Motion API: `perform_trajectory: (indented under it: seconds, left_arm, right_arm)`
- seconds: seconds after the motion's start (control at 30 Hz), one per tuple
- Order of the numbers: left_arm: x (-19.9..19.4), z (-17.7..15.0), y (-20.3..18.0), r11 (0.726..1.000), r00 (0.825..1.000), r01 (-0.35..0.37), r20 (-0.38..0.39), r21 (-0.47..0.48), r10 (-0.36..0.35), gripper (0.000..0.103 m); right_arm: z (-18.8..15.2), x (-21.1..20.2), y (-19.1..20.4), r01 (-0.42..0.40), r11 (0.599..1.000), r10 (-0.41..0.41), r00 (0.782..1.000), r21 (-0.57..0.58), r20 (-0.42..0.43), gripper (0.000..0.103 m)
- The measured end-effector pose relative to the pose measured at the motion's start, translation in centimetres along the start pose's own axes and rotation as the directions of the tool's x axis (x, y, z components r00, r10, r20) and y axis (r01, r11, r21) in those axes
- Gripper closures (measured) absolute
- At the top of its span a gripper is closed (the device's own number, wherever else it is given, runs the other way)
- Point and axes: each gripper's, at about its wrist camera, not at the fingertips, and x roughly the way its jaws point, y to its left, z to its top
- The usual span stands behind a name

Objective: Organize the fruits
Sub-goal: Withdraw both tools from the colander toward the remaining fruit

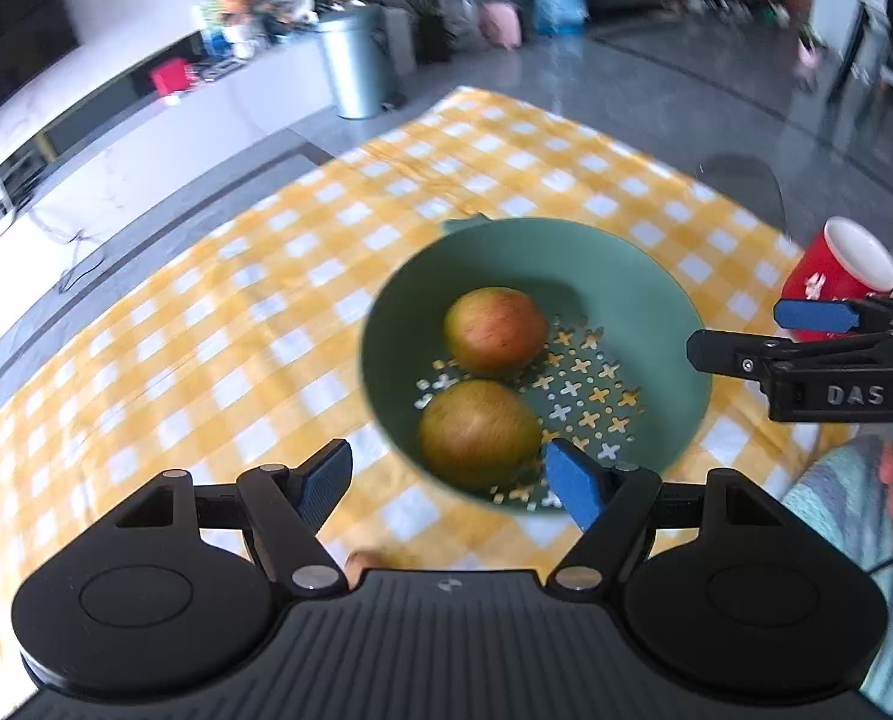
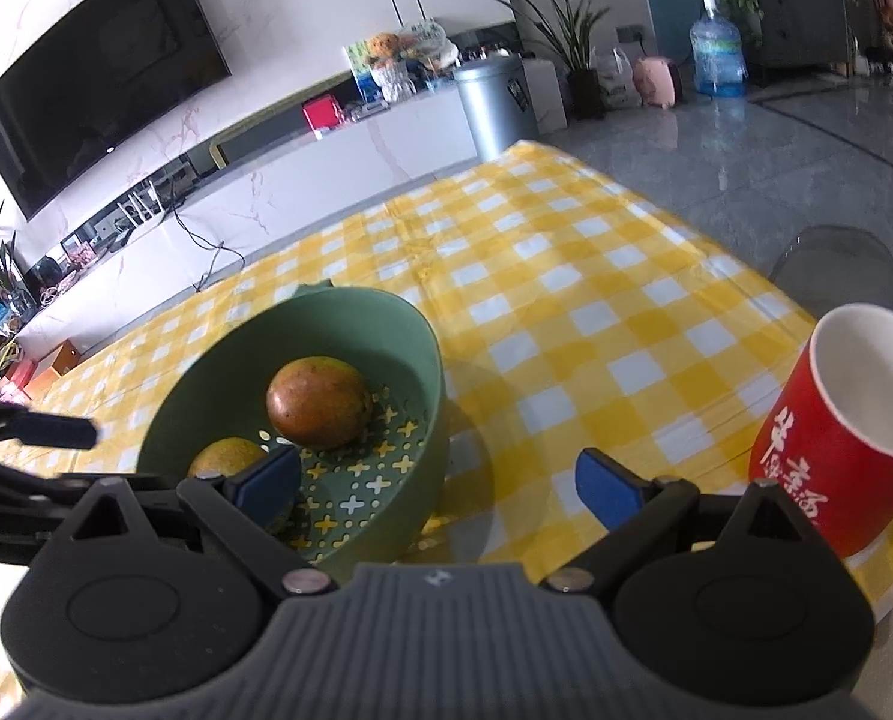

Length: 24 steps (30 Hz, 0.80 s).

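Since both fruits (image 1: 482, 384) already sit inside the green bowl (image 1: 674, 324), I hold my left gripper (image 1: 446, 474) (jaws spread, empty) just above it, my right gripper (image 2: 440, 483) open beside it.

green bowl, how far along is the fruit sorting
Done: two fruits lie in the green bowl. In hand: nothing; the left gripper hangs open above the bowl, and the right gripper is open and empty beside it. Left: no loose fruit shows on the checked cloth, only a red cup.
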Motion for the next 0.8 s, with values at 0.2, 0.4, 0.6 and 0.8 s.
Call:
perform_trajectory:
  seconds: [0.2, 0.4, 0.6, 0.8]
  left_arm:
    - [-4.3, -2.9, 2.1, 0.995, 0.999, -0.001, 0.035, -0.101, 0.004, 0.016]
    - [-7.5, -6.1, 4.3, 0.985, 0.998, -0.024, 0.056, -0.173, 0.034, 0.016]
    - [-8.8, -9.3, 6.9, 0.968, 0.997, -0.045, 0.046, -0.248, 0.058, 0.017]
    - [-9.4, -12.4, 8.7, 0.950, 0.998, -0.042, 0.031, -0.308, 0.054, 0.017]
  right_arm:
    - [-0.8, -1.9, 2.0, -0.016, 0.999, 0.016, 1.000, -0.036, 0.022, 0.008]
    - [-1.7, -3.9, 5.2, -0.076, 0.992, 0.080, 0.996, -0.097, 0.035, 0.008]
    - [-2.7, -4.9, 9.3, -0.152, 0.972, 0.156, 0.988, -0.177, 0.009, 0.008]
    - [-4.7, -4.5, 13.1, -0.200, 0.947, 0.187, 0.980, -0.250, -0.072, 0.015]
